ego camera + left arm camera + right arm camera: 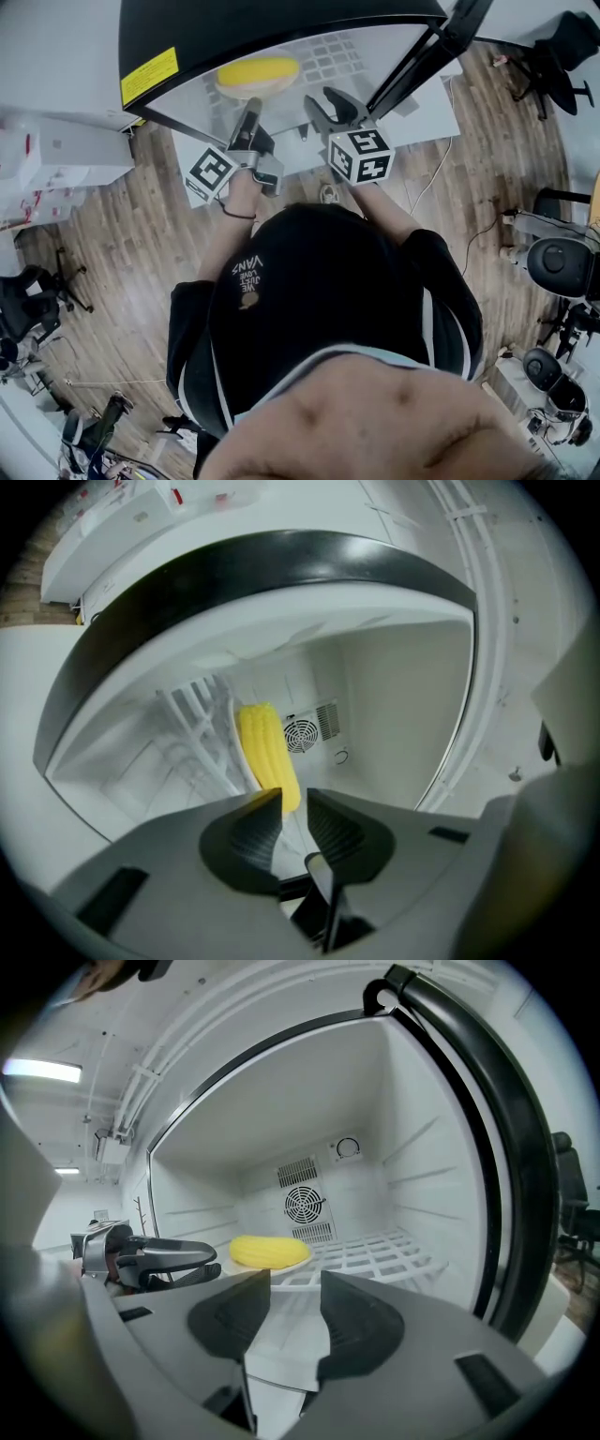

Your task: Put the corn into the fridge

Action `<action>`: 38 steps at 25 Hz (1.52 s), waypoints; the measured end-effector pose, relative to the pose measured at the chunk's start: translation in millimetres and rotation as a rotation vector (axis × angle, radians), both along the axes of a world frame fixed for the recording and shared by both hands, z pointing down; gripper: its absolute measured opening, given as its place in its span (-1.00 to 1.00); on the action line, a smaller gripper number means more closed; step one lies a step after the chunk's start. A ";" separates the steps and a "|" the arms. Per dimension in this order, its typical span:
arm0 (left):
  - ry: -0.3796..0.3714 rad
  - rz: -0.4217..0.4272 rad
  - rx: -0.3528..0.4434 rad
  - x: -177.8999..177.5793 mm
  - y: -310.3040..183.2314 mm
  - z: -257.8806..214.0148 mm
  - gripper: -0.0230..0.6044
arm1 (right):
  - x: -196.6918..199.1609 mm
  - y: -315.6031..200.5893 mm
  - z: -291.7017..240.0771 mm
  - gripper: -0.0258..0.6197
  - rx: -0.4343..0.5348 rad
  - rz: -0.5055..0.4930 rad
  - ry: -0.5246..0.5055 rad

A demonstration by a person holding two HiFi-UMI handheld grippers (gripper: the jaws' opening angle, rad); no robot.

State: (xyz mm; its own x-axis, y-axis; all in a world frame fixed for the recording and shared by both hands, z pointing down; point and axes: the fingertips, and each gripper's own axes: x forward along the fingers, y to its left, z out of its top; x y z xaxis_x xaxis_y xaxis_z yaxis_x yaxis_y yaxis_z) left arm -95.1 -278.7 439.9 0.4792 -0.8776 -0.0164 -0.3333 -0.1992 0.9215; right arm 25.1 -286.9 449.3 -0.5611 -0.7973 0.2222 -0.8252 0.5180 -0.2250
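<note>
Wood-plank floor (122, 281) runs under me, with office chairs (561, 42) off at the room's edges. Right in front stands the open fridge (281, 19), white inside with a black frame. Its back wall carries a round fan vent (305, 1206), and a white wire shelf (375, 1251) crosses the interior.

My left gripper (293, 803) points into the fridge. Its jaws stand a narrow gap apart with nothing between them. The corn (267, 752) lies just past its tips, and I cannot tell whether a tip touches it. From my other side, the left gripper's tips (211, 1265) sit just beside the corn's near end.

My right gripper (295, 1283) waits at the fridge mouth, its jaws moderately apart and holding nothing.

The corn (267, 1251) rests on its side on a pale plate (292, 1267) on the wire shelf, in front of the vent.
</note>
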 end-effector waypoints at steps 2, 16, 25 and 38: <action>-0.034 0.013 0.006 0.7 2.3 -0.5 -0.73 | 0.5 2.8 -0.4 -0.38 0.001 0.010 0.000; -0.256 0.076 0.090 0.8 12.2 -4.4 -0.73 | 1.0 20.3 3.4 -0.40 0.000 0.069 -0.011; -0.351 0.089 0.102 -12.2 20.7 6.1 -0.73 | -6.5 29.9 6.7 -0.40 -0.004 0.090 -0.012; -0.507 0.162 0.165 -18.2 36.3 14.1 -0.73 | -15.2 45.0 13.9 -0.42 -0.012 0.137 -0.007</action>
